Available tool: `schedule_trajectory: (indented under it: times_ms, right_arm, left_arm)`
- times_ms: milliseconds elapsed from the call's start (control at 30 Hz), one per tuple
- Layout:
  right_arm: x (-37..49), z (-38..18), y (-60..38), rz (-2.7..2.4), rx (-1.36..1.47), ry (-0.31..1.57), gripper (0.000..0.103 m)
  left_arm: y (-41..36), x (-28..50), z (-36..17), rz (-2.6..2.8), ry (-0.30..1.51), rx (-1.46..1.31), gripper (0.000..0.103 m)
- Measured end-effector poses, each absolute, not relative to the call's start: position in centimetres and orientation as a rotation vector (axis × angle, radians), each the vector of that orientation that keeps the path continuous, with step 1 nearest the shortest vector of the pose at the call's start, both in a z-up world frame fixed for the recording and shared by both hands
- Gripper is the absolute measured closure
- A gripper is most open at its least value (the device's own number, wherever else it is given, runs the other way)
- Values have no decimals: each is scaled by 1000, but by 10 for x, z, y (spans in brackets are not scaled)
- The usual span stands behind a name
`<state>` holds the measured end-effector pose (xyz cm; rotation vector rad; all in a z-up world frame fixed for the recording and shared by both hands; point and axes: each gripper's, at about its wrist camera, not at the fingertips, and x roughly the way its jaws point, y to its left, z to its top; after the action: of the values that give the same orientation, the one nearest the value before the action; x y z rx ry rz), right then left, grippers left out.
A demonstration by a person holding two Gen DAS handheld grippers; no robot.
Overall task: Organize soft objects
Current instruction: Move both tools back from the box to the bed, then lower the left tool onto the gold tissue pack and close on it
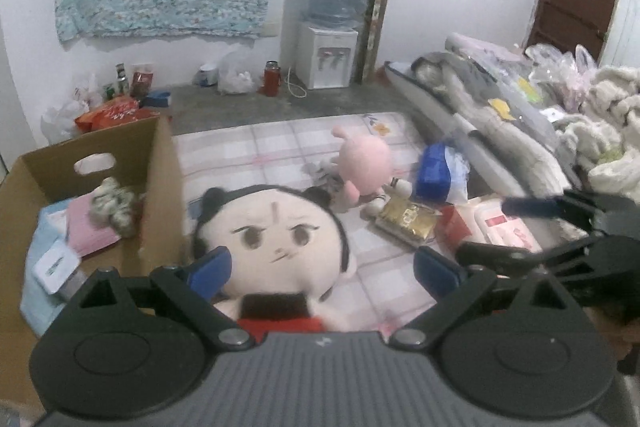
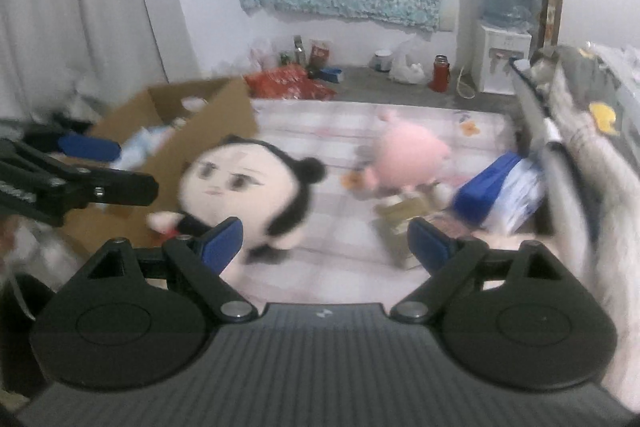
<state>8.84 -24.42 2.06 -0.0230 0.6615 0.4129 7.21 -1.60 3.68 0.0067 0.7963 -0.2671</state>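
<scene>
Big-headed plush doll point(image 1: 276, 235) is seen lying face-up on the checked blanket point(image 1: 256, 147), just beside the cardboard box point(image 1: 160, 163). It is framed by the left hand-held gripper point(image 1: 322, 267), jaws wide, nothing clamped. Right hand-held gripper point(image 2: 324, 239) is also held wide and empty. Step judged: approach for pickup. Next: jaws to be closed on the head, then lifted into the box. Pink plush point(image 1: 364, 159) is left for later.
</scene>
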Motion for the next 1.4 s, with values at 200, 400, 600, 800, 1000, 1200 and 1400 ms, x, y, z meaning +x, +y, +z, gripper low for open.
schedule_trajectory:
  times_ms: [200,400,600,800,1000,1200,1400]
  right_arm:
    - [162,-16,-254,423,-135,747,15]
    - [225,-61,-245,436,-195,871,20]
    - [259,-94,-243,425,-195,992,33]
    - [254,-94,-242,457,-180,1013,48]
    - [226,-91,-231,496,-124,1057,48]
    - [182,-91,-225,490,-13,1088,46]
    - [138,-89,-235,495,158,1023,40]
  left_arm:
    - [-62,100,13,-277,814,71,5]
    - [-85,120,-8,-269,833,134,5]
    - [-88,129,-23,-260,846,155,5]
    - [-80,127,-26,-266,843,129,6]
    - [-64,121,-19,-294,826,49,6]
    - [-54,110,-15,-330,861,-9,8]
    - [-53,100,-20,-395,919,-88,16]
